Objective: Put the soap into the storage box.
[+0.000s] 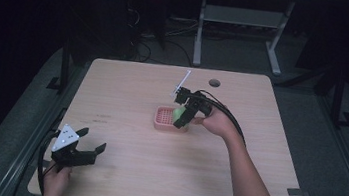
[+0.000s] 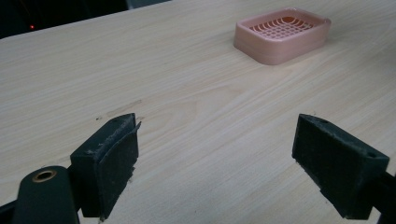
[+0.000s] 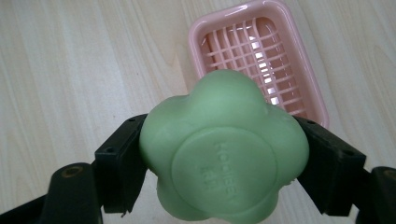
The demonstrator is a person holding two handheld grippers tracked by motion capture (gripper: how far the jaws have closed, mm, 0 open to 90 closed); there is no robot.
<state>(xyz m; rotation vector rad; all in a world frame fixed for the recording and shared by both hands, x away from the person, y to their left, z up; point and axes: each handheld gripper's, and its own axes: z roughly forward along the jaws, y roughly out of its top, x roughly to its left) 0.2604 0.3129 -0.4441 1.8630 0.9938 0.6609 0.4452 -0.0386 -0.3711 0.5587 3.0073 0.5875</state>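
The green soap (image 3: pixel 224 149), a flower-shaped bar with a round raised disc and faint embossed lettering on its face, sits clamped between the two black jaws of the right gripper (image 1: pixel 184 115), one jaw pressed against each side of it. In the high view the bar shows as a pale green patch held over the near right edge of the pink soap dish (image 1: pixel 169 118), though whether it touches the dish I cannot tell from there. In the right gripper view the dish (image 3: pixel 261 51) lies on the table just beyond the soap, its slatted grid bare and its rim partly hidden behind the bar.

The person's right hand (image 1: pixel 217 122) grips the tool from the dish's right side, with the forearm running back toward the table's near edge and a black cable looping over the wrist.

The left gripper (image 1: pixel 92 146) rests well away from the dish, near the front left corner of the wooden table (image 1: pixel 128 87), held by the left hand (image 1: pixel 57 183). Its jaws stand wide apart with nothing between them, and in the left gripper view only bare wood grain lies in the gap, with the dish (image 2: pixel 282 35) far ahead and to the right.
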